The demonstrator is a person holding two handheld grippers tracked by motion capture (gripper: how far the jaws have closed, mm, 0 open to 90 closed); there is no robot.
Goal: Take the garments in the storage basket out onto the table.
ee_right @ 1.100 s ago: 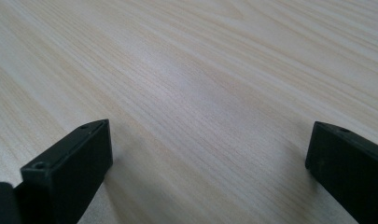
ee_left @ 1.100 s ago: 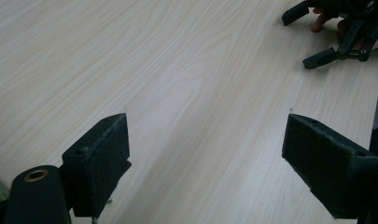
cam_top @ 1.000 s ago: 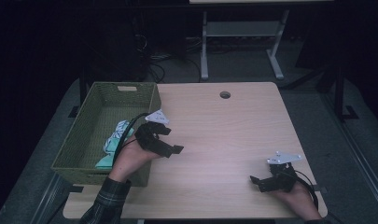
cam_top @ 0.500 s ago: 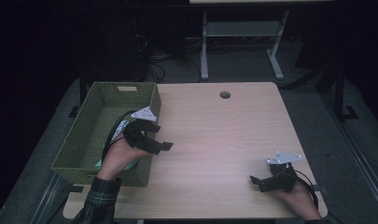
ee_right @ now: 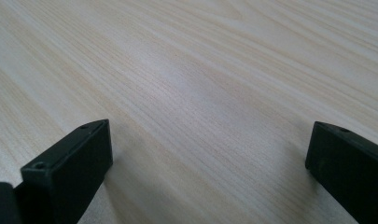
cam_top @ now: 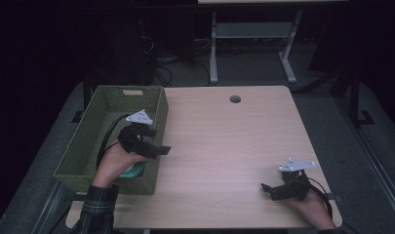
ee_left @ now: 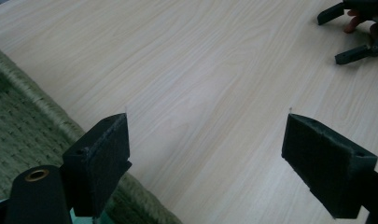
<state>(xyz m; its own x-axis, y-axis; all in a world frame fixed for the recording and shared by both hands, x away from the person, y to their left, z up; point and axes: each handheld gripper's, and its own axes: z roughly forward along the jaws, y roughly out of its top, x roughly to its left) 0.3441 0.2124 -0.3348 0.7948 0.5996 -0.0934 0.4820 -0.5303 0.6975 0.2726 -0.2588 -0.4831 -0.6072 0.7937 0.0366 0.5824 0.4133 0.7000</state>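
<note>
Left gripper [ee_left: 207, 154] jaws wide apart, nothing between, over the basket [ee_left: 18, 116] rim at the table [ee_left: 200, 70] edge. Other gripper [ee_left: 352, 32] far off, top right corner.

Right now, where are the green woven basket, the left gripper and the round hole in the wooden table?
green woven basket [cam_top: 158, 105]: high view, right rim.
left gripper [ee_left: 205, 158]: left gripper view, midway between its open jaws.
round hole [cam_top: 235, 99]: high view, its centre, at the table's far edge.

- Counter [cam_top: 234, 146]: light wood top, round cable hole [cam_top: 235, 99] near its far edge.
- Floor [cam_top: 341, 126]: grey, around the counter.
- White metal frame [cam_top: 251, 44]: beyond the counter's far edge, in darkness.
- Cables [cam_top: 175, 63]: on the floor, left of the frame.
</note>
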